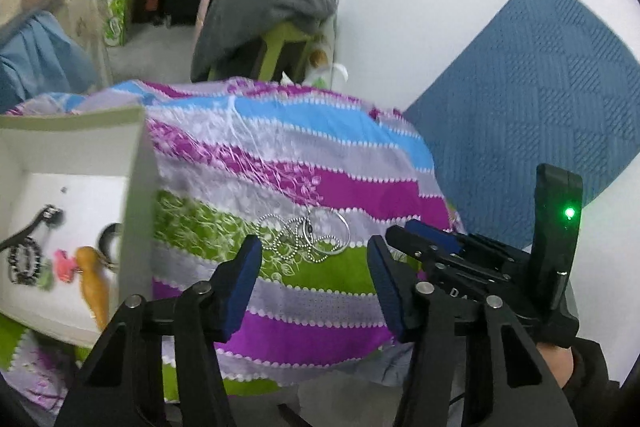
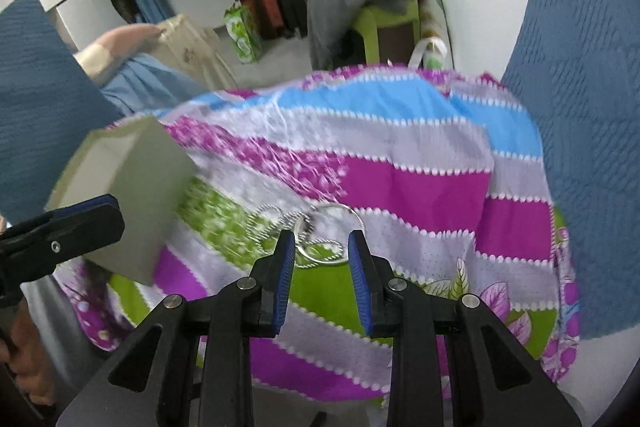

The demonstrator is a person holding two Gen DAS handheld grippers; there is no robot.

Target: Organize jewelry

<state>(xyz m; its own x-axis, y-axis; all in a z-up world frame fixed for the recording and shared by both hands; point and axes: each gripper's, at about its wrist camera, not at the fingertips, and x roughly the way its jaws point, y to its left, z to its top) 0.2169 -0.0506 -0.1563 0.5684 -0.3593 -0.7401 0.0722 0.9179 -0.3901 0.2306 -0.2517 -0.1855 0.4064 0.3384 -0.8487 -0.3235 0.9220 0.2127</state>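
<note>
A tangle of silver bead chain and thin silver bangles (image 1: 306, 235) lies on the striped purple, green and blue cloth (image 1: 320, 299). My left gripper (image 1: 314, 253) is open, its fingers just short of the tangle on either side. An open white box (image 1: 136, 187) at the left holds a black bead bracelet (image 1: 25, 263), a pink piece (image 1: 64, 265), an orange-brown piece (image 1: 94, 281) and dark clips. In the right wrist view my right gripper (image 2: 322, 247) is open, tips at the near edge of the chain and bangles (image 2: 308, 233). The box (image 2: 132, 195) stands to its left.
The right gripper's body (image 1: 500, 259) sits close by the left gripper's right finger. The left gripper's finger (image 2: 64, 227) shows by the box. A blue textured mat (image 1: 540, 99) lies right of the cloth. A green stool piled with clothes (image 1: 280, 7) stands behind.
</note>
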